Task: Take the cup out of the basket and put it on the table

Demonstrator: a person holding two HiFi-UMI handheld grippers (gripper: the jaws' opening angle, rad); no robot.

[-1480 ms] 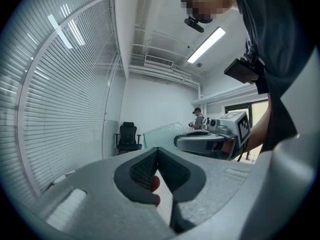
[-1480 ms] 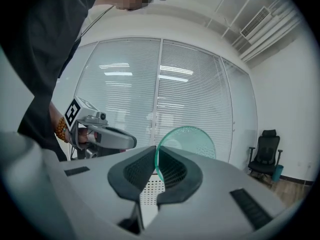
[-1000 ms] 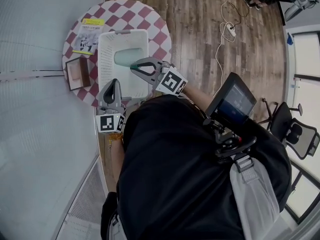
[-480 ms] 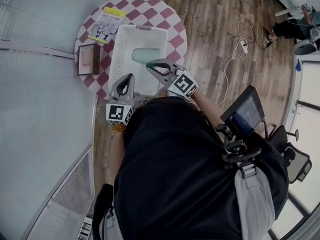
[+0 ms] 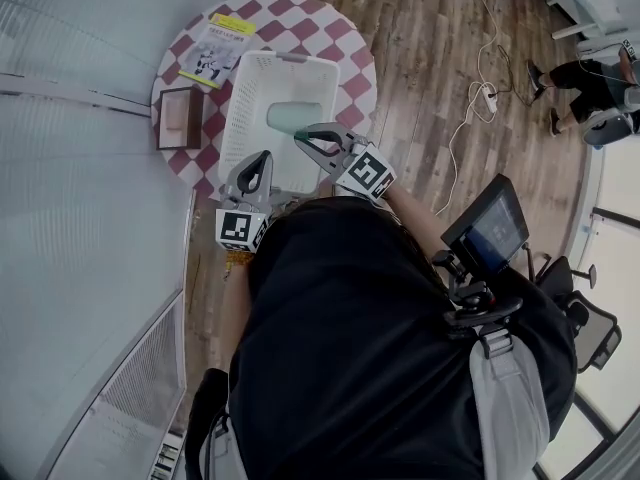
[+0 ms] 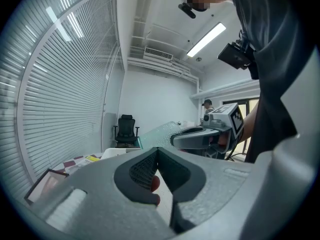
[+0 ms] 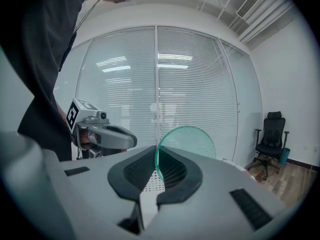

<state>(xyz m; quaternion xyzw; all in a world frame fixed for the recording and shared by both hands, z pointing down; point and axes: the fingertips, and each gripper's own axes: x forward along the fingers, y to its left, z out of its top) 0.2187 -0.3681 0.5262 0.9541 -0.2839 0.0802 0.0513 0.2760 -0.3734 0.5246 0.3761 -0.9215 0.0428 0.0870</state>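
While the person bends over the round checkered table [image 5: 348, 76] in the upper left of the head view, the right gripper [image 5: 301, 137] is clenched on the rim of the pale green cup [image 5: 285, 118]. In its own view the thin translucent wall sits pinched between the two dark pads. The cup shows over the inside of the white basket [image 5: 240, 128], towards the basket's right wall and below its far rim. Whether it rests on the bottom or hangs free I cannot tell from above. The left gripper [image 5: 259, 158] hovers at the basket's near left corner with its jaws pressed together on nothing, just beside the right one. The basket fills most of the tabletop. Its lower edge lies close to the table's near edge, which the person's body partly covers. To its left, a booklet [image 5: 215, 53] lies at the upper left edge of the table and a small wooden box [image 5: 177, 118] sits below it, both near the basket's left wall. To the right of the basket a curved band of bare cloth runs along the table's edge. Past that edge lies wooden floor [image 5: 420, 28], with a white cable [image 5: 462, 128] trailing across it well apart from the table.
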